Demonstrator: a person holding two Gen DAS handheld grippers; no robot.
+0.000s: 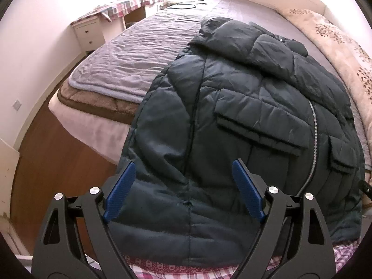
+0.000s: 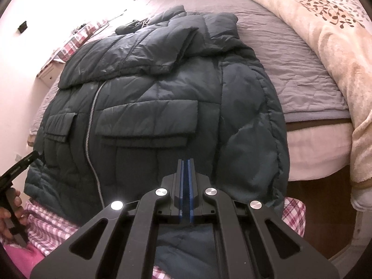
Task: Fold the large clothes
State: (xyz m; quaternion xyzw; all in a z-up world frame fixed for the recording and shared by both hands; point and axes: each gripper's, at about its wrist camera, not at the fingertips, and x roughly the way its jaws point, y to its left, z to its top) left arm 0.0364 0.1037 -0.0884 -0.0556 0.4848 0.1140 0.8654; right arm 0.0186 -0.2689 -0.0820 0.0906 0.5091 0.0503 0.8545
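Observation:
A dark teal puffer jacket (image 1: 244,116) lies front up on the bed, zipped, hood at the far end, its hem hanging over the near edge. It also shows in the right wrist view (image 2: 162,97). My left gripper (image 1: 183,169) is open, its blue pads (image 1: 121,190) spread over the jacket's hem on the left side, with nothing between them. My right gripper (image 2: 186,162) is shut over the jacket's lower right part; its pads look pressed together and I cannot tell if fabric is pinched. The left gripper (image 2: 25,158) shows at the left edge of the right wrist view.
The bed has a grey quilted cover (image 1: 130,53) and a cream floral blanket (image 2: 325,46) along the right side. A white nightstand (image 1: 89,33) and a desk with a plaid cloth (image 1: 125,5) stand beyond the bed. Wooden floor (image 1: 53,158) lies to the left. A cable (image 1: 186,5) lies on the far bed.

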